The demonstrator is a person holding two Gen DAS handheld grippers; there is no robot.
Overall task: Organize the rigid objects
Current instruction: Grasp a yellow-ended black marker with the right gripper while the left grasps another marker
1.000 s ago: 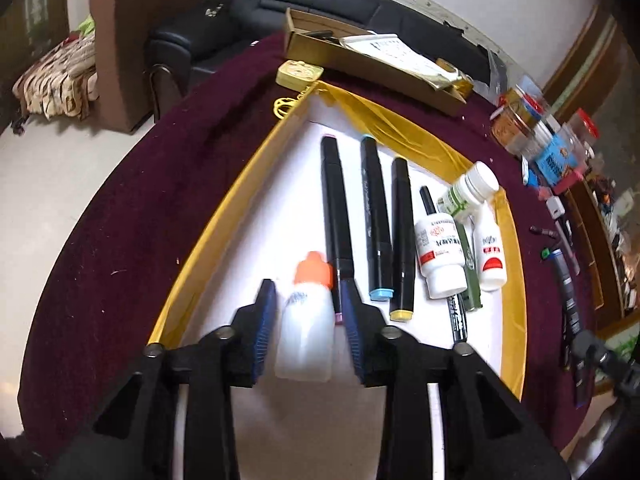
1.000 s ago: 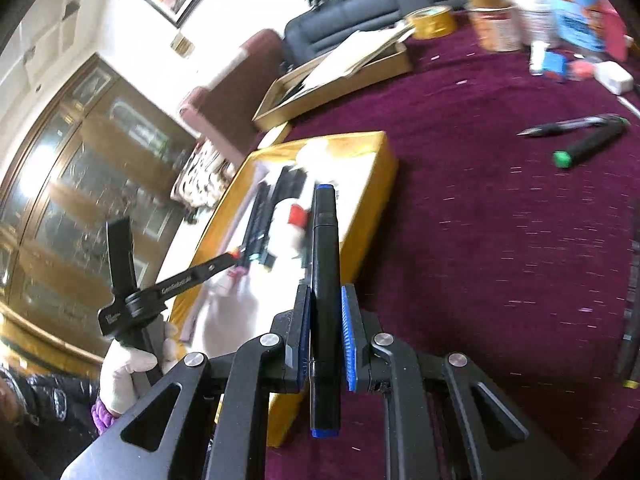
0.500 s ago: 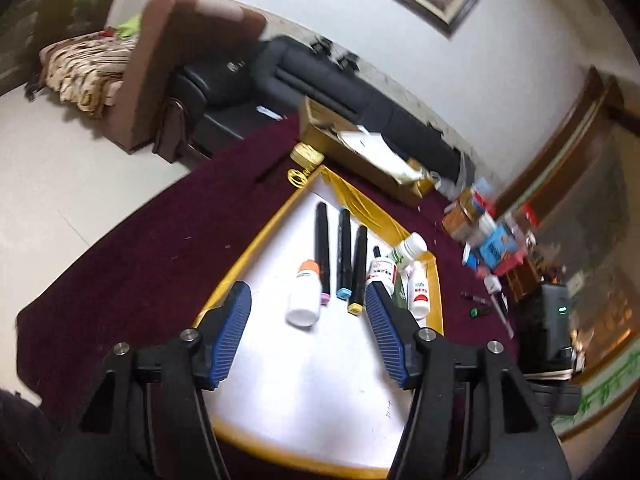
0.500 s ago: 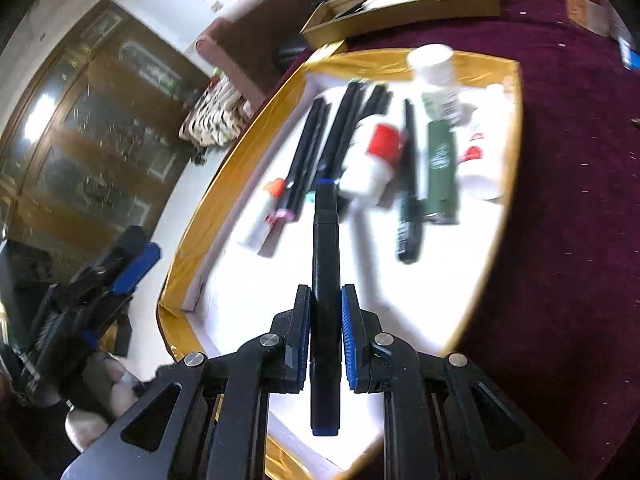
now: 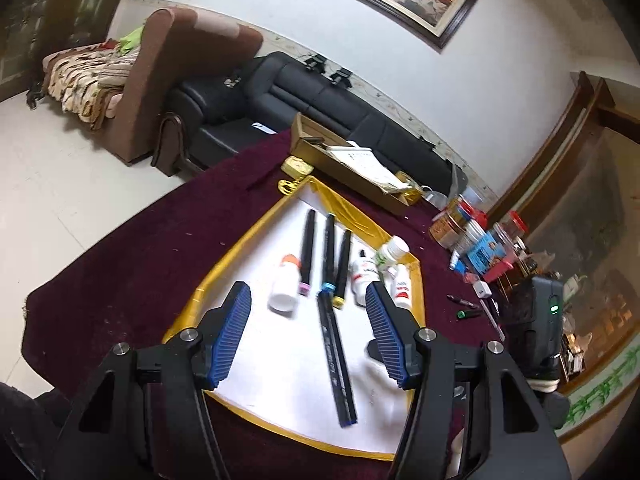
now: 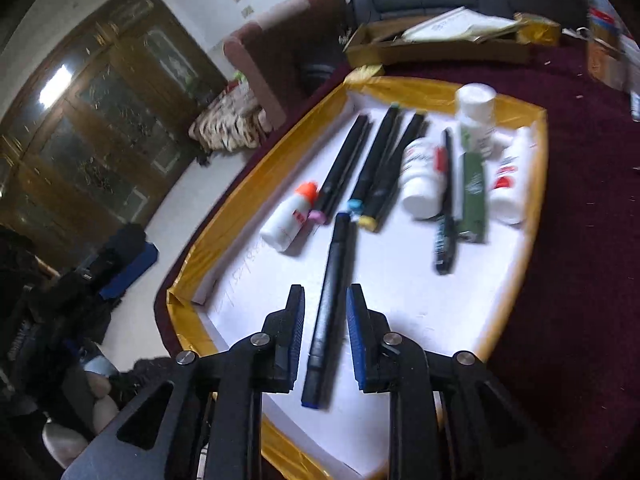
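Beside blue-capped marker (image 6: 329, 308): orange-capped bottle (image 6: 289, 216), markers (image 6: 362, 168).

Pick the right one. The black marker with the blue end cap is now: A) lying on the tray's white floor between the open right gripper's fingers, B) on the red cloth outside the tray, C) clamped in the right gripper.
A: the marker lies on the tray, and the right gripper is open around it.

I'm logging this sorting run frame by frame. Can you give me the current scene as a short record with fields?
surface: gold-rimmed white tray on a maroon tablecloth
right gripper: open, fingers either side of the blue-ended marker, not touching it
blue-ended marker: lying flat on the tray
left gripper: open, empty, above the tray
row behind: orange-capped bottle, three black markers, white bottles
off the tray: cardboard box
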